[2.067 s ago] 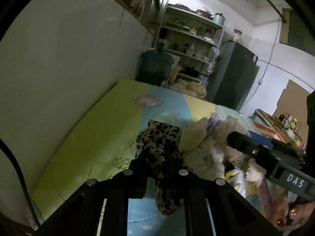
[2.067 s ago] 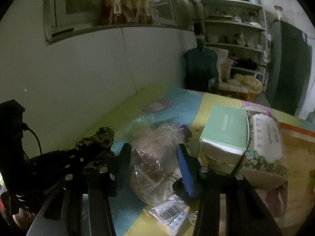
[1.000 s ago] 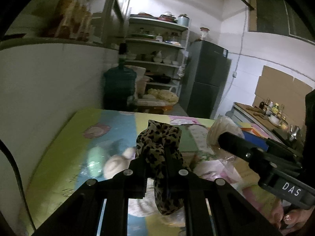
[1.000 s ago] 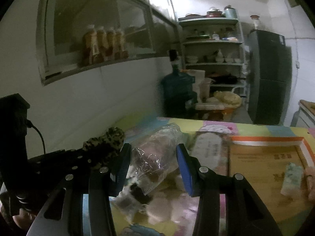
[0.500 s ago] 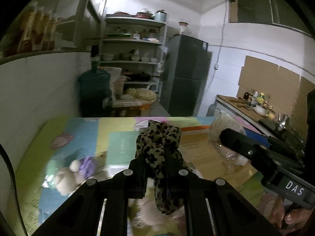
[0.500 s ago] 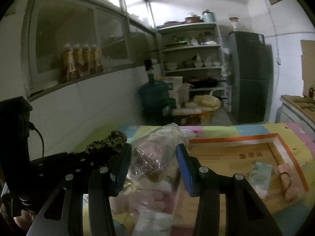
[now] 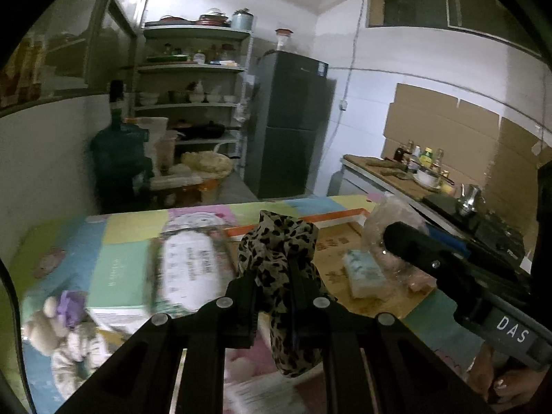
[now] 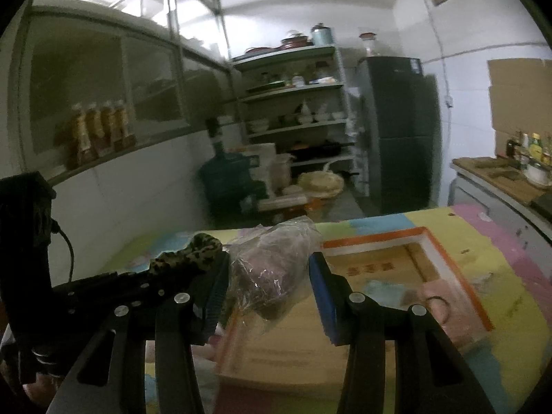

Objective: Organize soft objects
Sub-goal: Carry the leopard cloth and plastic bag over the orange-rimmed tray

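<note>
Going left to right across the left wrist view: a pale plush toy (image 7: pixel 45 321) with a purple bit lay at the far left of the colourful mat (image 7: pixel 131 227), then a mint box (image 7: pixel 117 276) and a blurred printed pack (image 7: pixel 193 276). Dead centre, the left tool (image 7: pixel 276 276) was pinched together on a leopard-print cloth (image 7: pixel 279 252), which stood up between the fingers and drooped below them. Further right sat the wooden tray (image 7: pixel 345 238) with the orange rim, a light packet (image 7: pixel 362 272) already inside it, and the right tool (image 8: pixel 269 276) clamped on a clear plastic bag (image 8: pixel 272 258) with something dark and soft in it.

The relation that mattered, I'd say, was this: the tray lay ahead and to the right of both tools, its long side running away from the cameras. In the right wrist view the bag hung just over the tray's near left corner, so the right hand looked nearer to a drop than the left.

Hard to make out: the bag's contents, the pinkish item with a dark loop (image 8: pixel 438 303) in the tray, and the near tabletop, all smeared by blur. The tool bodies hid whatever sat directly beneath them.
</note>
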